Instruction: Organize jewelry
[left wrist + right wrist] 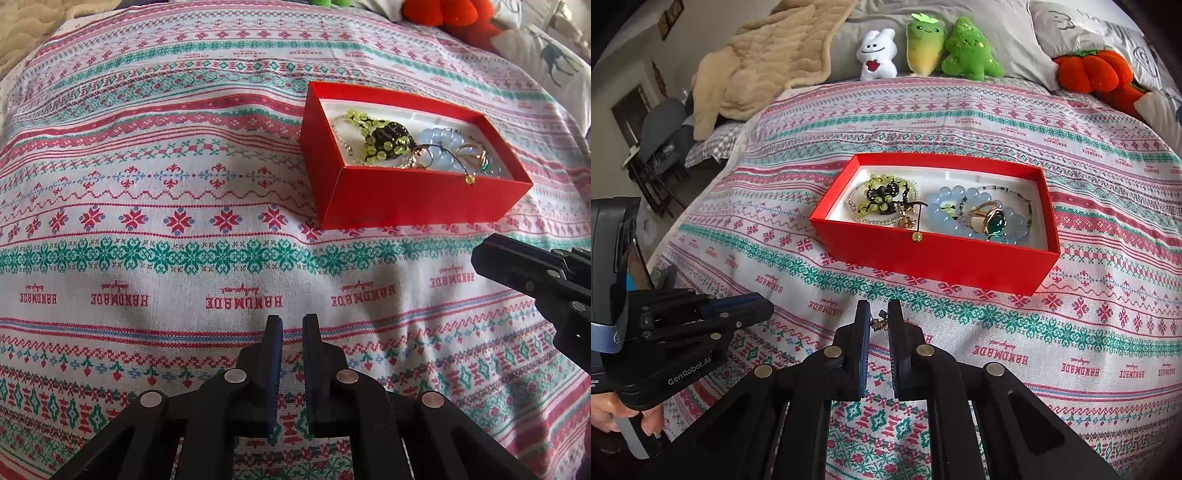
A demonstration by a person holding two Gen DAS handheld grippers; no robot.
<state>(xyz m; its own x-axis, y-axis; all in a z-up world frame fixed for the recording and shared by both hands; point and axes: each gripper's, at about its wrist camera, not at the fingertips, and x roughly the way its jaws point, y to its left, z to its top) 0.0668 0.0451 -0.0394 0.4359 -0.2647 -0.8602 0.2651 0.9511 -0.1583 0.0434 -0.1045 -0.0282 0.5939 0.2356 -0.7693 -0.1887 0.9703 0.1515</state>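
A red box (934, 254) sits open on the patterned bedspread (1089, 332), a little above the middle of the right wrist frame, and in the left wrist frame it lies in the upper right. Inside, on the white lining, the left half holds a yellow-green bead bracelet (882, 195) tangled with dark cord, and one loose bead on that cord hangs over the near wall. The right half holds a pale blue bead bracelet (942, 210), and resting on it is a gold ring with a green stone (991, 219).

The right gripper (878, 323) stands low in the centre of its frame, short of the box's near wall, its jaws drawn narrow around a small gold and dark trinket (879, 322); what kind of piece it is I cannot tell. The left gripper (292, 334) is at the bottom centre of its own view, jaws close together with a slim gap and nothing between them, over bare cloth well apart from the box.

Along the top edge of the right wrist frame sit a white plush (877, 55), two green plushes (953, 50) and an orange pumpkin plush (1089, 70), with a beige blanket (768, 55) heaped at the upper left
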